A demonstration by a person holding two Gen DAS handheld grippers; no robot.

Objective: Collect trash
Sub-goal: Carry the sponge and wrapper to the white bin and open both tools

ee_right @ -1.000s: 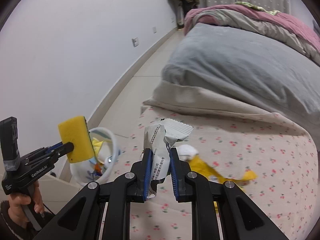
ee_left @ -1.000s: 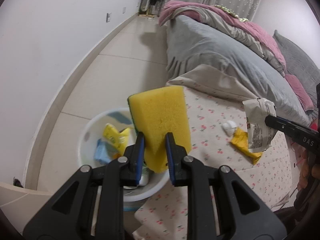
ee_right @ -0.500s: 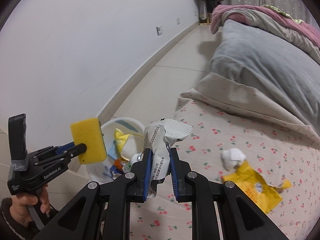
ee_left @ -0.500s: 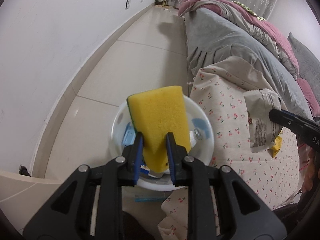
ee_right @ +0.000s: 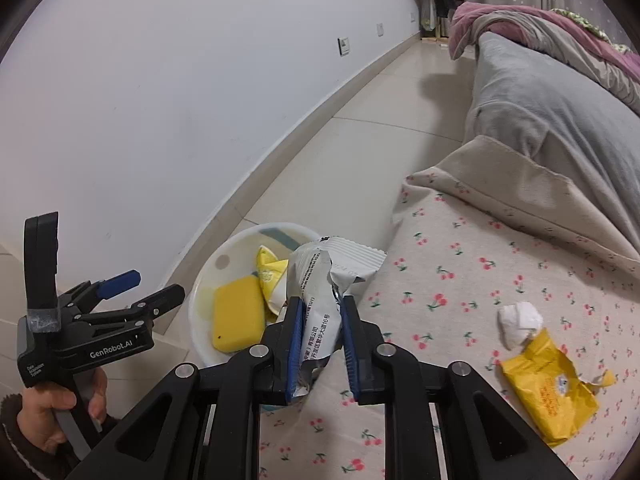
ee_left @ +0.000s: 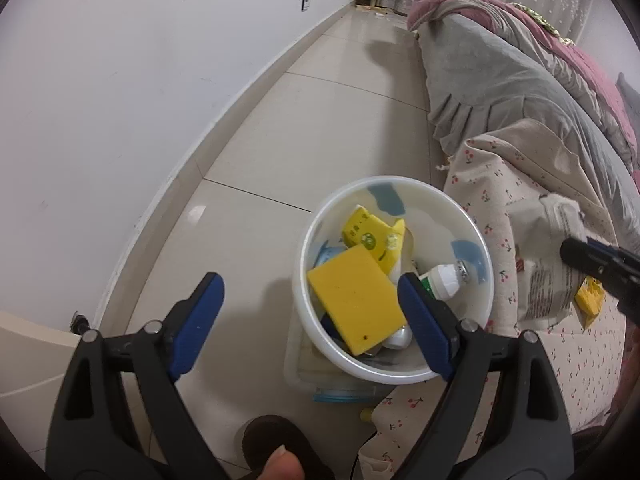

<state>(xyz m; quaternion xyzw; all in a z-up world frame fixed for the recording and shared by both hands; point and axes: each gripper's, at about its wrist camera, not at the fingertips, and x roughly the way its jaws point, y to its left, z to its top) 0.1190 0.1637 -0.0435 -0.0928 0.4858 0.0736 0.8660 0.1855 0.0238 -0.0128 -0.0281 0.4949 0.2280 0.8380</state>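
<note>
In the right wrist view, the right tongs (ee_right: 320, 344) grip the upright crinkled silver-white wrapper (ee_right: 320, 304) at lower centre, the round white plastic bin (ee_right: 208, 280) lying just left and beyond, while the left tongs (ee_right: 144, 286), just opened wide, hold nothing.

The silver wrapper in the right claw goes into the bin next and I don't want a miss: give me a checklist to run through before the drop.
1. Silver wrapper gripped by right claw: ok.
2. Left claw open, its jaws just spread: ok.
3. Yellow sponge lying inside white bin: ok.
4. Wrapper fully over the bin: cannot tell.
5. Room left in the bin: ok.
6. Bed cleared: not ok, white wad and yellow packet remain.
</note>
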